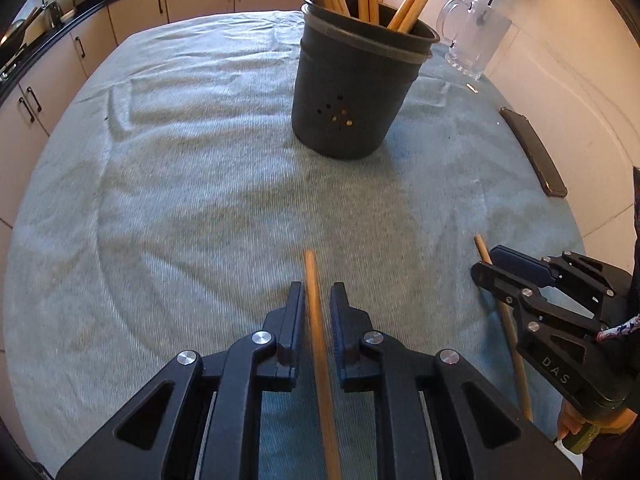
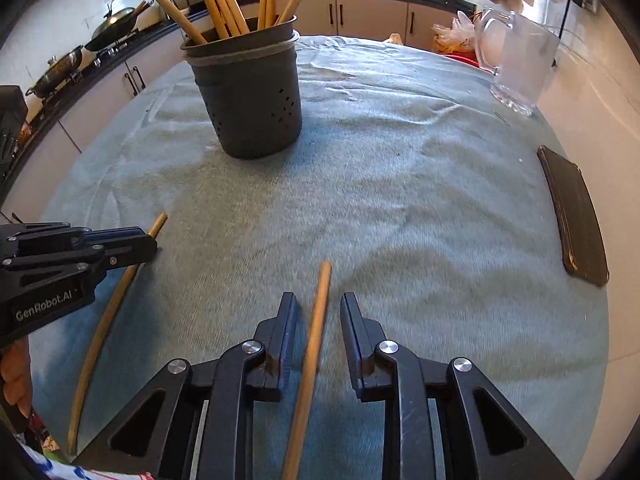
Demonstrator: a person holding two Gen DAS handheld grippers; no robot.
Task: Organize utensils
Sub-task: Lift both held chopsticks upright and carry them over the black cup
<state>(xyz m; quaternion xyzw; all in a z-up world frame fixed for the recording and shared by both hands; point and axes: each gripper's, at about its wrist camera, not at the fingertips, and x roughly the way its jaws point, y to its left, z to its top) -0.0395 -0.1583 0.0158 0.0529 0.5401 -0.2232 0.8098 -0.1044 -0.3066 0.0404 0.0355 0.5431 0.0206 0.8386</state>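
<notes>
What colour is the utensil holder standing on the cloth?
Dark grey, near black, with small round holes low on its side. The holder shows best in the right wrist view.

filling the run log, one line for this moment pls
left gripper: open, astride chopstick | right gripper: open, astride second chopstick | both chopsticks on cloth | holder: upright, chopsticks inside

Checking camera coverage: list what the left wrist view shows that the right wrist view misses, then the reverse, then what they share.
Only the left wrist view: the right gripper seen from outside, over its chopstick.

Only the right wrist view: woks on the stove and the left gripper from outside.

Both: the dark utensil holder full of chopsticks, glass mug, dark flat case, teal cloth, and a chopstick between each view's own open fingers.
</notes>
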